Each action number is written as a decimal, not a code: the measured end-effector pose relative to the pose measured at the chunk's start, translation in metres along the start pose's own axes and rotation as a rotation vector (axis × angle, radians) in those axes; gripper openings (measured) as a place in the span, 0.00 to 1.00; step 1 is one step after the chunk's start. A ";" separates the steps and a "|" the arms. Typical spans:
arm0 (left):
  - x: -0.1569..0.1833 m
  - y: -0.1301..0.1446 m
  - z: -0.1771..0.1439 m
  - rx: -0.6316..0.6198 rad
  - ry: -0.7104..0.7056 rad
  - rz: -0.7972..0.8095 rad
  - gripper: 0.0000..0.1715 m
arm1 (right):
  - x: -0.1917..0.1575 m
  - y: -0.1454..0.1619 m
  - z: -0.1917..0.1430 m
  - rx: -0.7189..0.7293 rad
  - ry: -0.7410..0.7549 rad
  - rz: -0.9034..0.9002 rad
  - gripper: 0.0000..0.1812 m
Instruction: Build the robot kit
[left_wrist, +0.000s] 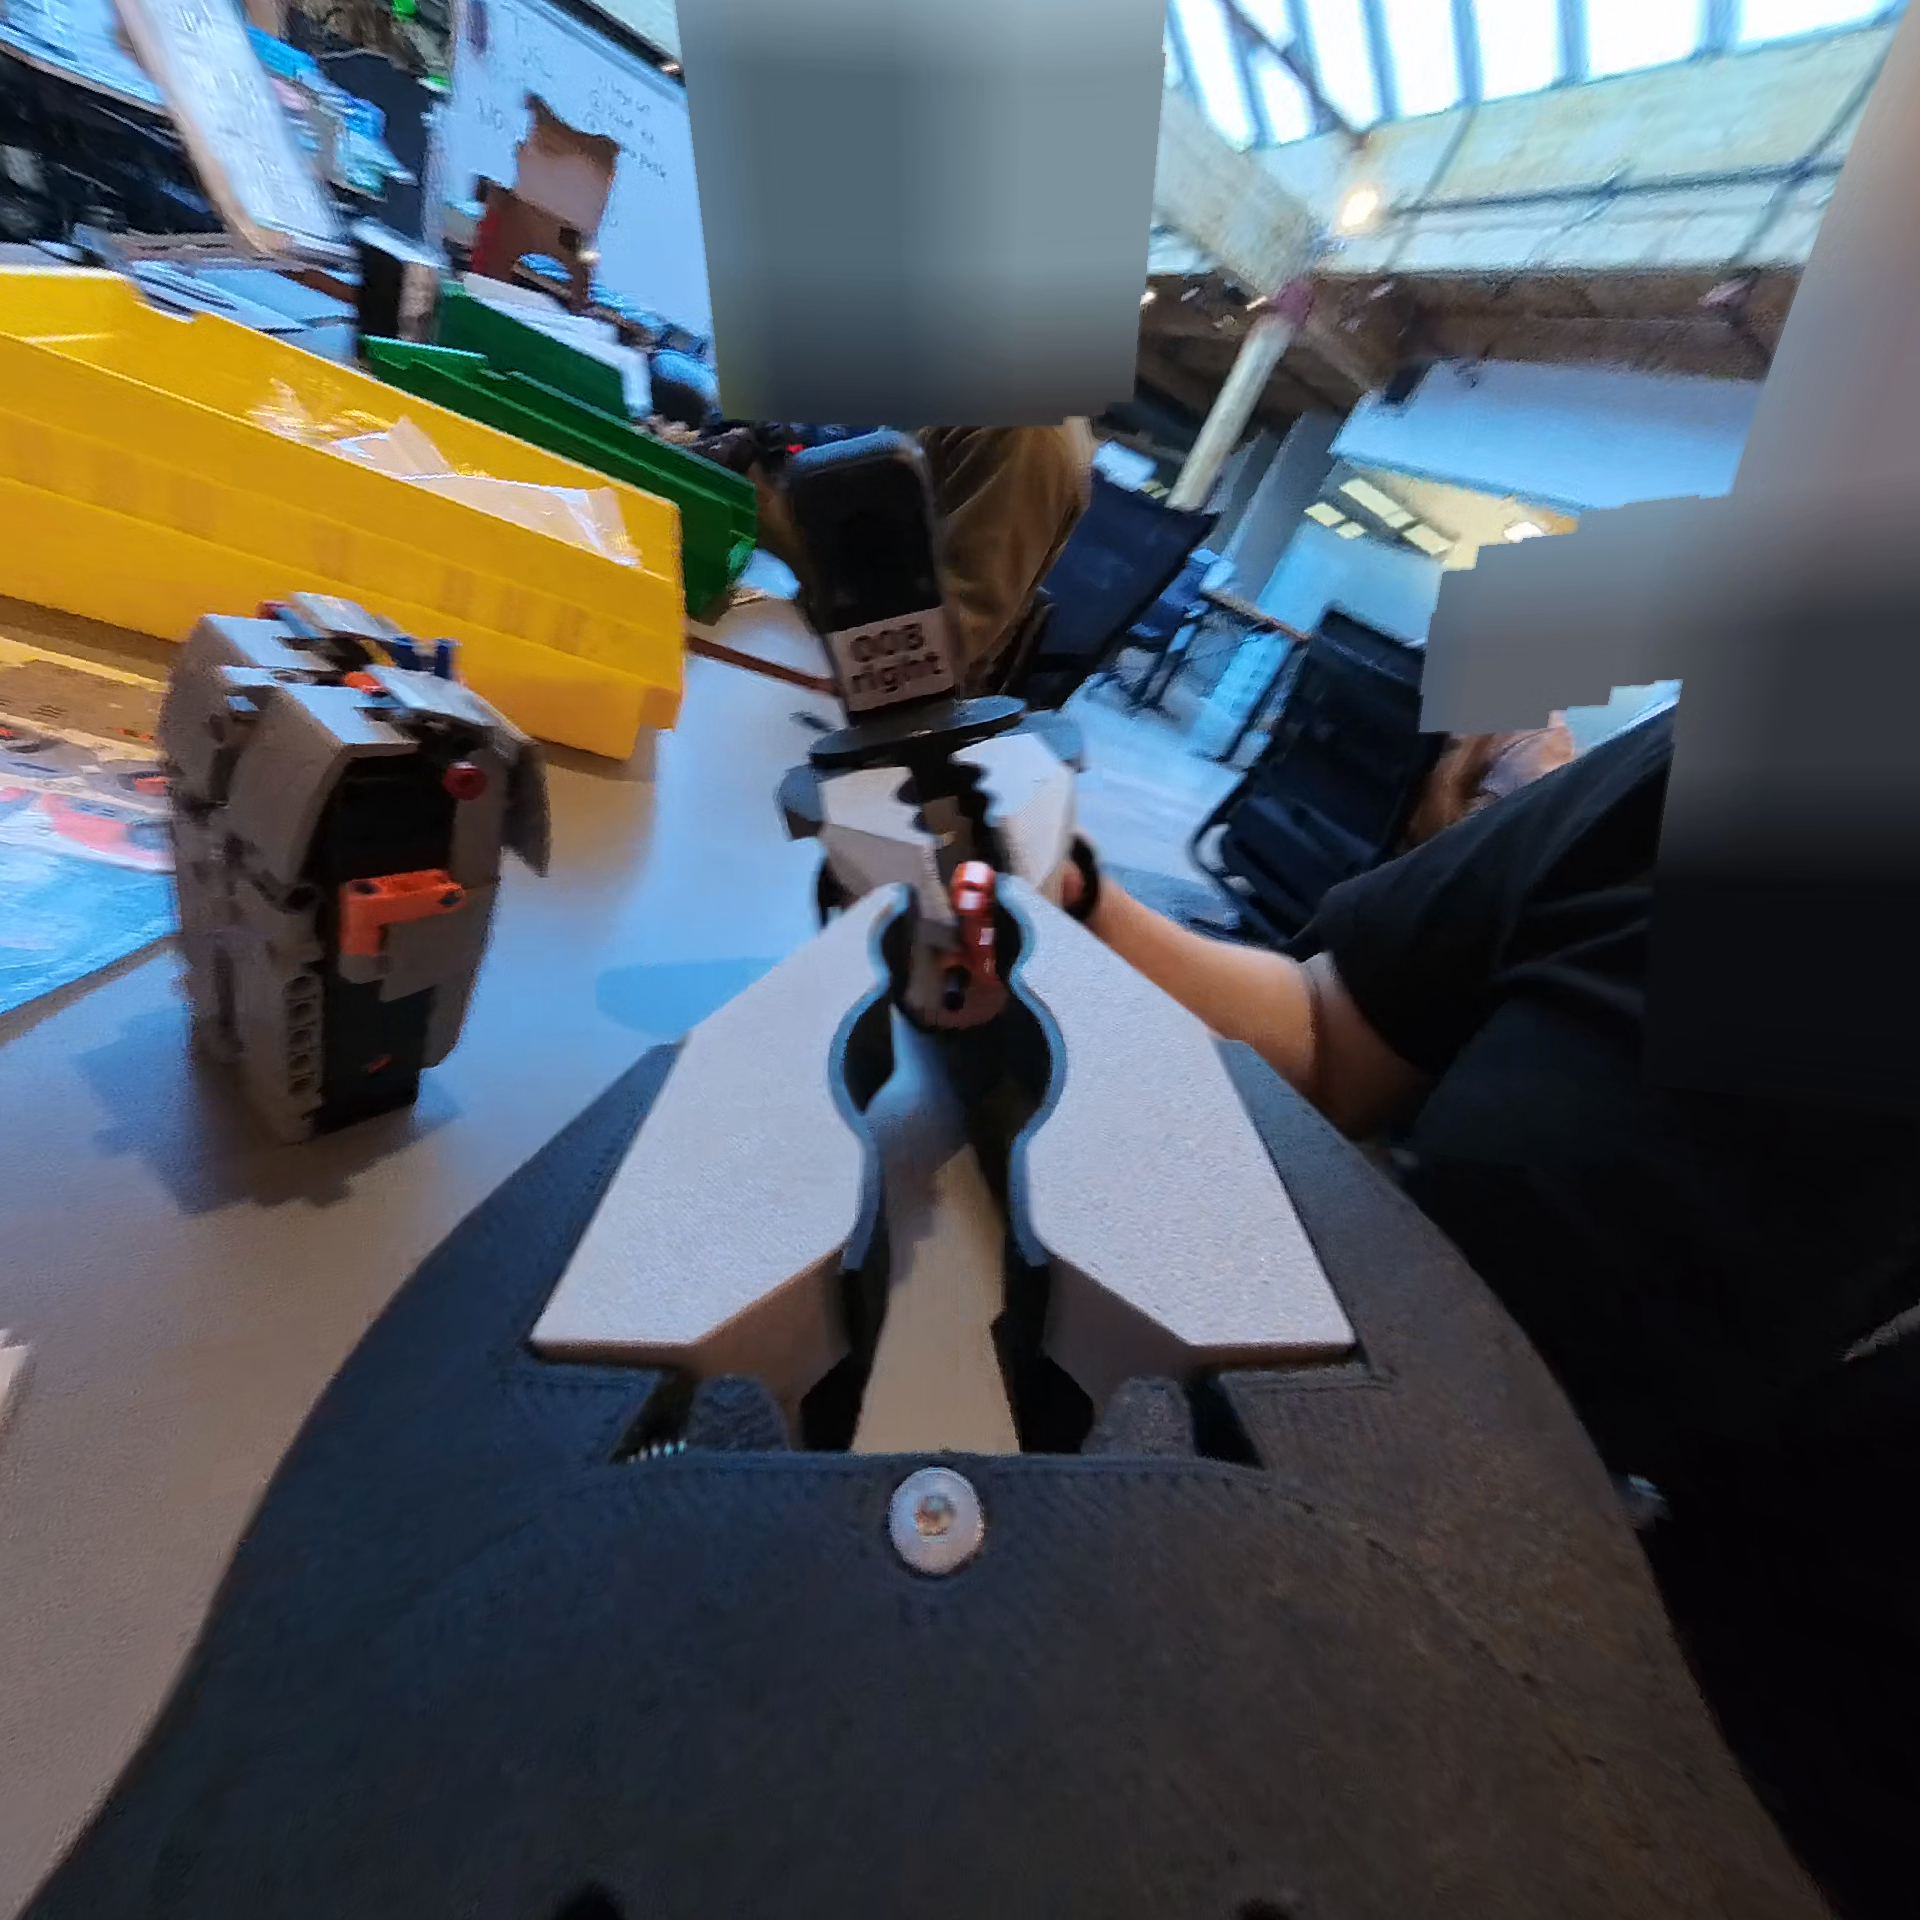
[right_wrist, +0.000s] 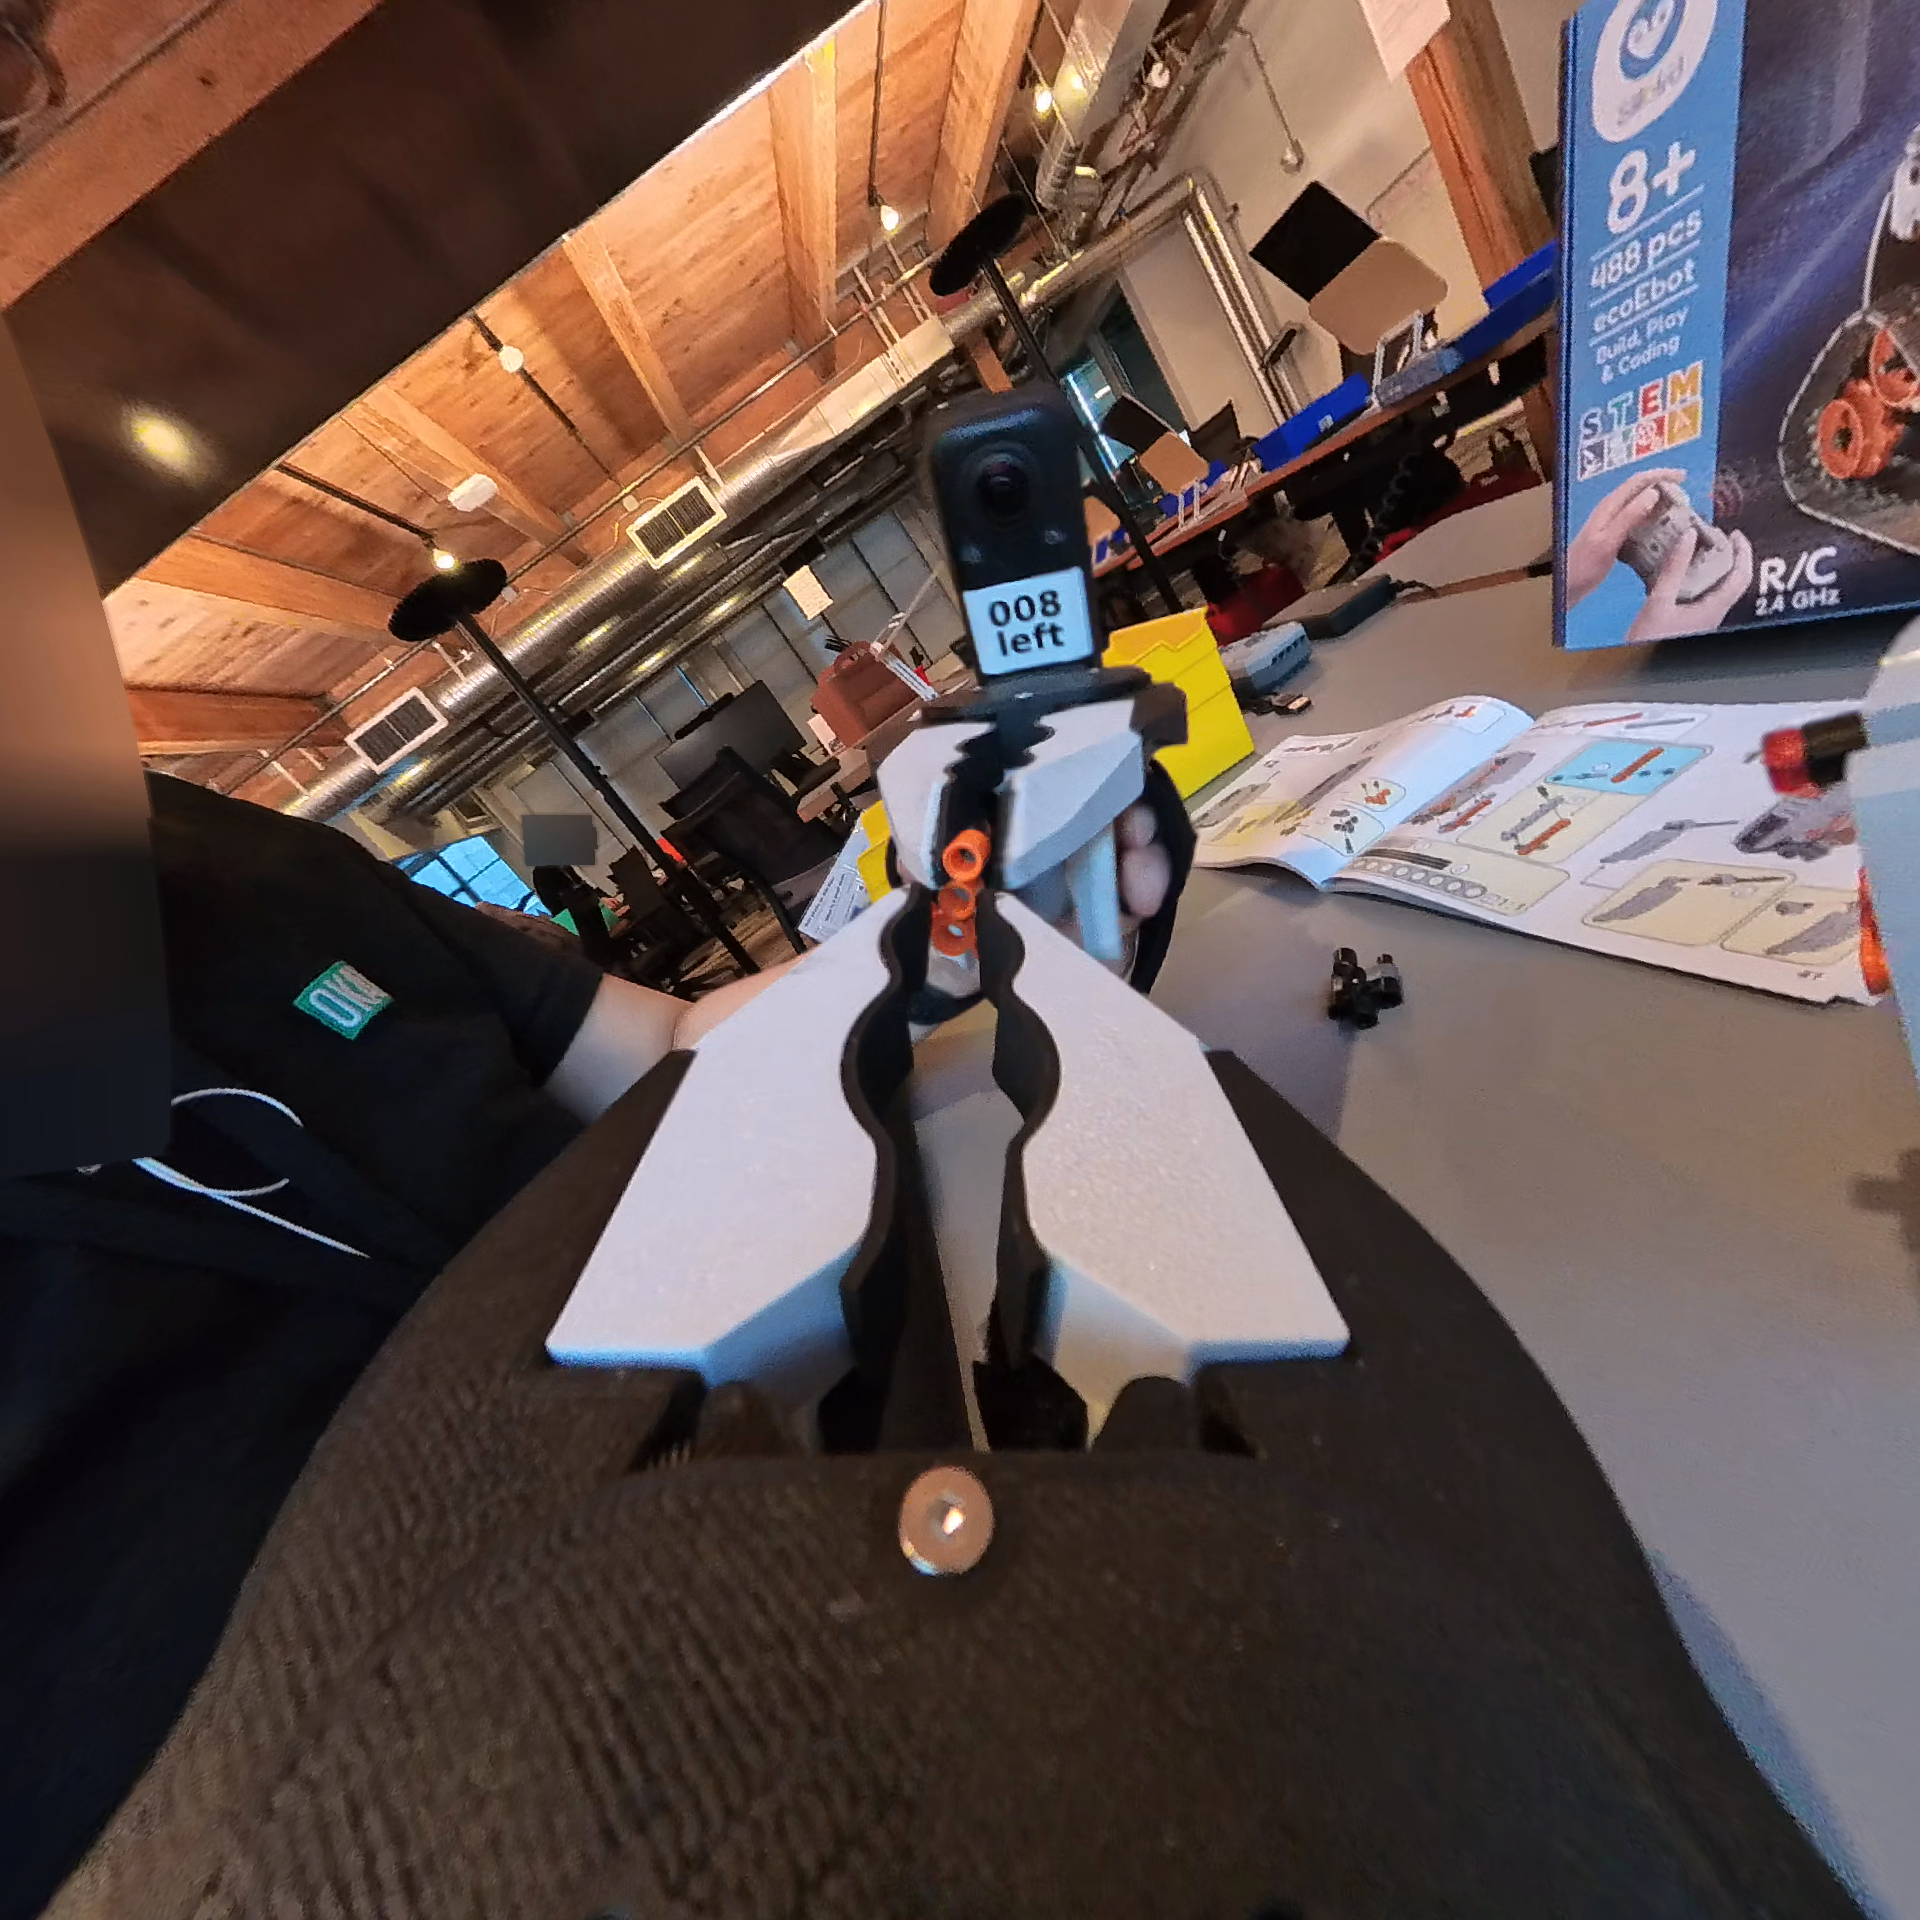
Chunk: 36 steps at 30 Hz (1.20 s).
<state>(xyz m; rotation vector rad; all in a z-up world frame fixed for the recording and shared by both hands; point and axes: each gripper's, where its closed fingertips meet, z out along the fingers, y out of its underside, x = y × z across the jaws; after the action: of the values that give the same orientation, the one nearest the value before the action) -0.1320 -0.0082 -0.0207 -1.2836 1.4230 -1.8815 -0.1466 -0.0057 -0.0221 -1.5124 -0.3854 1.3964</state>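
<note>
The left gripper (left_wrist: 951, 940) and the right gripper (right_wrist: 951, 914) are facing each other tip to tip above the grey desk (left_wrist: 644, 935), each held up by a person's hand. Between the 2 sets of tips a small orange piece (left_wrist: 975, 920) is sitting; in the right wrist view the orange piece (right_wrist: 958, 883) is showing round holes. Both sets of jaws are drawn nearly together at the tips, pinching this piece from opposite ends, though exactly which part each one is gripping is hard to tell.

To the side of the left gripper, a grey and black brick-built model (left_wrist: 332, 862) with orange and red parts is standing upright on the desk, well apart from the jaws. Behind it a yellow bin (left_wrist: 312, 520) is lying with clear plastic bags inside, and a green bin (left_wrist: 582, 416) is sitting just beyond.

In the right wrist view, an open instruction booklet (right_wrist: 1538, 821) is lying flat on the desk, a small black connector piece (right_wrist: 1363, 985) is resting near it, and a blue product box (right_wrist: 1704, 312) is standing upright at the far edge. The person's black sleeve (right_wrist: 353, 987) is filling the opposite side.
</note>
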 end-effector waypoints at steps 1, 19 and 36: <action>-0.005 0.002 -0.002 -0.013 -0.047 0.040 0.13 | 0.000 0.002 0.001 -0.010 -0.006 0.011 0.03; -0.020 0.030 0.002 -0.380 -0.447 0.761 0.27 | 0.012 0.011 -0.004 -0.023 -0.027 0.206 0.02; -0.032 0.055 -0.001 -0.548 -0.486 0.889 0.13 | 0.034 0.037 -0.001 -0.166 0.129 0.170 0.02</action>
<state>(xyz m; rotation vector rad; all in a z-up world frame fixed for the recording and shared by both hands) -0.1279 -0.0026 -0.0841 -0.9510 1.8428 -0.5785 -0.1499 0.0032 -0.0712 -1.7959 -0.3042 1.4166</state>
